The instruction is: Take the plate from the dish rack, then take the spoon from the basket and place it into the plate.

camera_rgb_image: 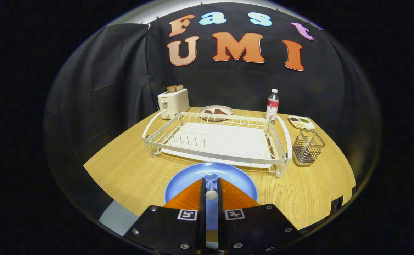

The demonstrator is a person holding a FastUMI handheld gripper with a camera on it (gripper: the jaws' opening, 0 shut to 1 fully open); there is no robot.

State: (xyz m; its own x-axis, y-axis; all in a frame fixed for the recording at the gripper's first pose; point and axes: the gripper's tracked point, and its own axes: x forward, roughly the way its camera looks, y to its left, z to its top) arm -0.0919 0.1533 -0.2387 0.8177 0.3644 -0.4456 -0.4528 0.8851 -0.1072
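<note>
Hand-held gripper (211,191): fingers drawn close together, both pressing on the spoon's slim handle; it hangs over the plate, just in front of the rack.
Spoon (211,193): shiny metal, held between the fingers with a rounded end toward the camera and the rest running forward above the plate; whether it touches the plate I cannot tell.
Plate (189,179): round, smooth, blue, shallow with a raised rim; flat on the surface, just in front of the rack's near rail, partly hidden by the fingers.
Rack (214,140): white wire frame, rectangular, with rounded loop handles at both ends and rows of short upright prongs over a ribbed white drip tray; the landmark at mid-surface.
Basket (308,146): square, of thin bright metal wire, upright just to the right of the rack.
Surface (129,170): pale wood grain, with a curved front edge.
Toaster (173,102): white, boxy with rounded corners, bread standing in its slots; behind the rack's left end.
Dish (216,110): round, pale, carrying dark brown pieces; just behind the rack.
Bottle (272,103): clear plastic, white cap, red label; behind the rack's right end.
Tray (301,122): small, white, divided into compartments with bits of food; behind the basket, right of the rack.
</note>
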